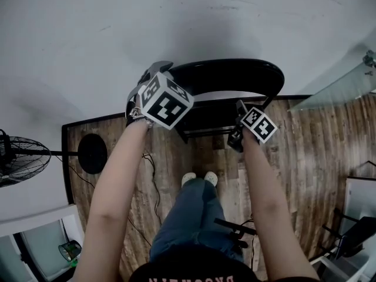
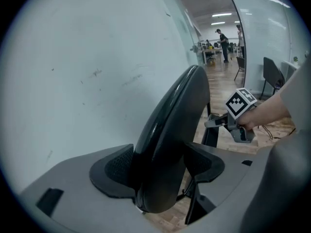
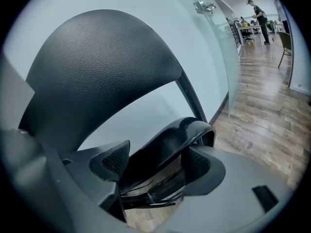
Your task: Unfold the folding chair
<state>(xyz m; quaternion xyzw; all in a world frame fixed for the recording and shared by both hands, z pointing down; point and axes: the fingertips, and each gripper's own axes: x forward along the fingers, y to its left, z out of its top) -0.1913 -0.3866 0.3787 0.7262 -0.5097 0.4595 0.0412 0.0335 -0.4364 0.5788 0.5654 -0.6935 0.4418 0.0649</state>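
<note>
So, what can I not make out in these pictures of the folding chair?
Chair legs: head view, mostly hidden under the seat and the right gripper.
Left gripper tips: head view, behind its marker cube.
Floor fan: head view, cut by the left edge.
Distant people: left gripper view, too small.

My head camera looks steeply down on the folding chair (image 1: 229, 75) from above, on the side away from the white wall (image 1: 176, 16), and not very near. It takes in the whole chair top and the wooden floor (image 1: 305, 157) around it. The left gripper (image 1: 157, 69) camera sits very close at the chair's left end and faces along the backrest edge, toward the right gripper (image 2: 214, 122). The right gripper camera is close at the chair's right side and faces the wall. All three views share the backrest.
</note>
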